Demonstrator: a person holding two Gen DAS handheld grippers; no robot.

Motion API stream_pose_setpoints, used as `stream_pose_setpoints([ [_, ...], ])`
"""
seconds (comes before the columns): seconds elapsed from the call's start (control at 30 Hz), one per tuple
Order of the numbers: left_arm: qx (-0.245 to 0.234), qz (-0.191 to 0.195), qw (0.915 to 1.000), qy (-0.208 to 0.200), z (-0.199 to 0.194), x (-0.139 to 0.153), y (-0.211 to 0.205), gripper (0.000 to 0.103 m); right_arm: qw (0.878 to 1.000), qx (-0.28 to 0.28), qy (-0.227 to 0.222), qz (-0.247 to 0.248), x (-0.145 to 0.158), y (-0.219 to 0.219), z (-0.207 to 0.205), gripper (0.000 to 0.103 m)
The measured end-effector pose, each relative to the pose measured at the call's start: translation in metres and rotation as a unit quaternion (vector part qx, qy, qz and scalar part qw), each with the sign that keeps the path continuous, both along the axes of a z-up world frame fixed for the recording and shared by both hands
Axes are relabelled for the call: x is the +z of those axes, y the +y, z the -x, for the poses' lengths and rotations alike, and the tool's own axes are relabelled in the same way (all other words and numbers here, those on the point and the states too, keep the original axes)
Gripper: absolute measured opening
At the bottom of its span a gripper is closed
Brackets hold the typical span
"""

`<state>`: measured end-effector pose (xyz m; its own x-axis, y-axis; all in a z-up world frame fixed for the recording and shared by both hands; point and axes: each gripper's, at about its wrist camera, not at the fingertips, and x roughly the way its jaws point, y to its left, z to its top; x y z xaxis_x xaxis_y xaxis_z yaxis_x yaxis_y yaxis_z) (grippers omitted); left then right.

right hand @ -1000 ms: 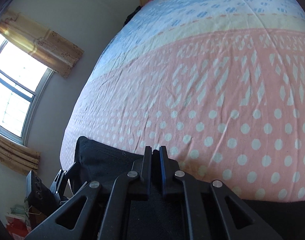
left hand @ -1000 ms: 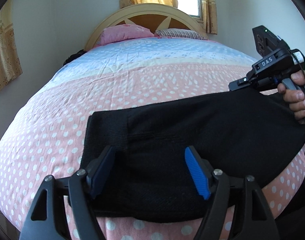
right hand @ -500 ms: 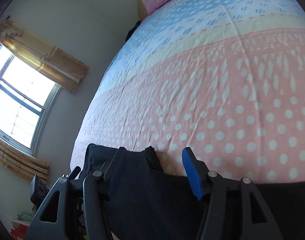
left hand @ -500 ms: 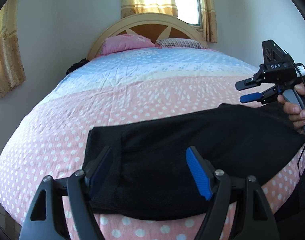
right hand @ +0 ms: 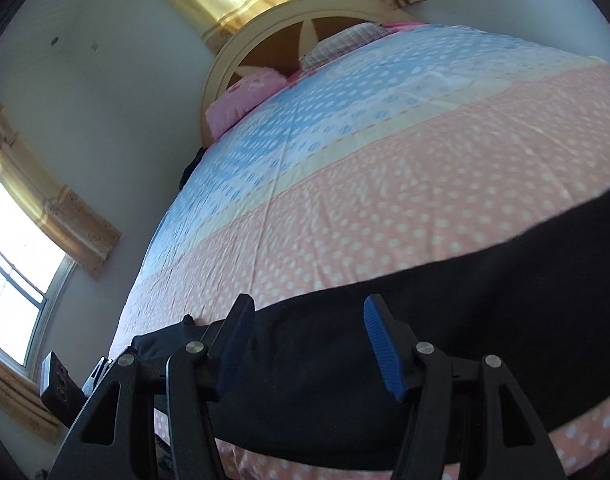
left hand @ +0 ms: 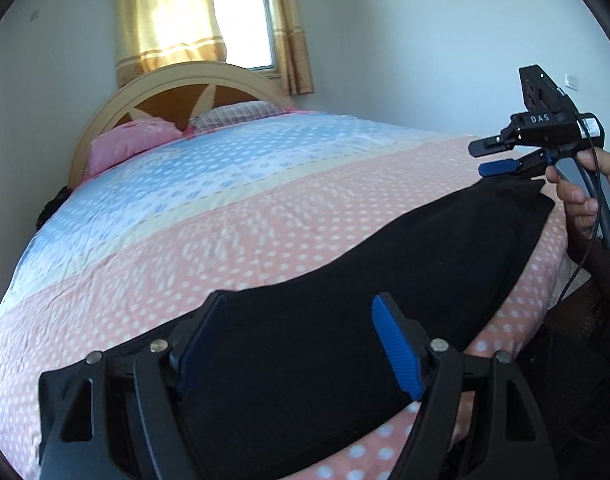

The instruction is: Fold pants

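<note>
Black pants [left hand: 365, 304] lie folded in a long flat band across the near end of the bed; they also show in the right wrist view [right hand: 445, 340]. My left gripper [left hand: 301, 340] is open and empty, held above the band's left part. My right gripper [right hand: 305, 344] is open and empty above the band; in the left wrist view it [left hand: 485, 158] hovers just above the pants' far right corner, apart from the cloth.
The bed has a pink, cream and blue dotted cover [left hand: 233, 200], a pink pillow [left hand: 133, 140], a checked pillow [left hand: 237, 114] and a wooden headboard [left hand: 177, 84]. A curtained window [left hand: 241, 24] is behind it. A dark object [left hand: 51, 208] lies at the bed's left edge.
My right gripper let go of the pants' corner, opened, and rose clear of it. Both grippers have lifted and tilted up; the pants lie still.
</note>
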<state>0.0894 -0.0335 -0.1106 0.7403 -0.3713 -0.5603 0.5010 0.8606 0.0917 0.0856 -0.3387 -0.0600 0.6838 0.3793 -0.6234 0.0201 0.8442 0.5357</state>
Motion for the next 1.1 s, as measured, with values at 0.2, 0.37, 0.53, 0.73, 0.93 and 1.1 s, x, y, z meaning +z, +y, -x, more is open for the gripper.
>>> stream_pose_setpoints([
  [0.2,-0.084,-0.023,0.996,0.018,0.01,-0.007,-0.073,0.078,0.995,-0.094,0.018,0.02,-0.01,-0.065,0.058,0.059],
  [0.37,-0.118,-0.035,0.9911,0.05,0.018,-0.023,-0.11,0.067,0.989,-0.141,0.043,-0.018,-0.035,-0.117,0.087,0.059],
  [0.53,-0.127,-0.038,0.9881,0.079,0.014,-0.033,-0.129,0.058,0.983,-0.17,0.052,-0.036,-0.041,-0.144,0.095,0.059],
  [0.73,-0.117,-0.066,0.987,0.088,0.012,-0.045,-0.136,0.051,0.981,-0.182,0.049,-0.034,-0.05,-0.15,0.098,0.05],
  [0.93,-0.118,-0.07,0.9875,0.077,0.016,-0.044,-0.138,0.051,0.983,-0.173,0.05,-0.048,-0.067,-0.147,0.081,0.039],
  [1.1,-0.127,-0.081,0.9862,0.068,0.019,-0.045,-0.142,0.043,0.984,-0.168,0.031,-0.046,-0.065,-0.145,0.074,0.016],
])
